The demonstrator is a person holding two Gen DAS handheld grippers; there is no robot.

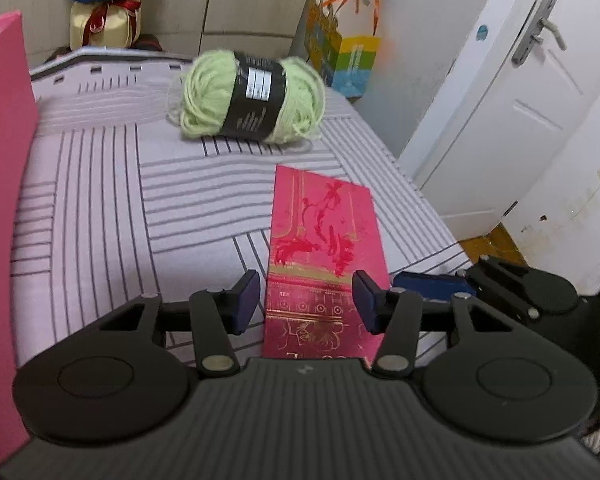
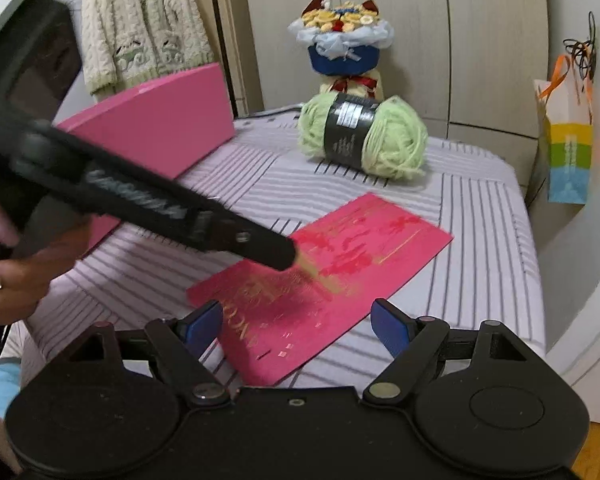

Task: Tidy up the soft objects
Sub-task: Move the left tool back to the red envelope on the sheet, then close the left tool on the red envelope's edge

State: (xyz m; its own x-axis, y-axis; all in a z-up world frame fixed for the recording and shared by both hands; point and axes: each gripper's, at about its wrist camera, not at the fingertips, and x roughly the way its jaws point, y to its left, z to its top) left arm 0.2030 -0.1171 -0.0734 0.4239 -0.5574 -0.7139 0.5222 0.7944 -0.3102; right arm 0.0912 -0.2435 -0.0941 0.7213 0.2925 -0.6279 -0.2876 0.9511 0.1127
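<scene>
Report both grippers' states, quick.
Left gripper: open, holding nothing, above the red envelope.
Right gripper: open, holding nothing, near the envelope's end.

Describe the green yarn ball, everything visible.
The green yarn ball is a pale lime skein of fuzzy, loosely wound strands, wrapped round its middle by a black paper band with a white label. It lies on its side at the far end of the striped surface, beyond the red envelope, apart from both grippers.
</scene>
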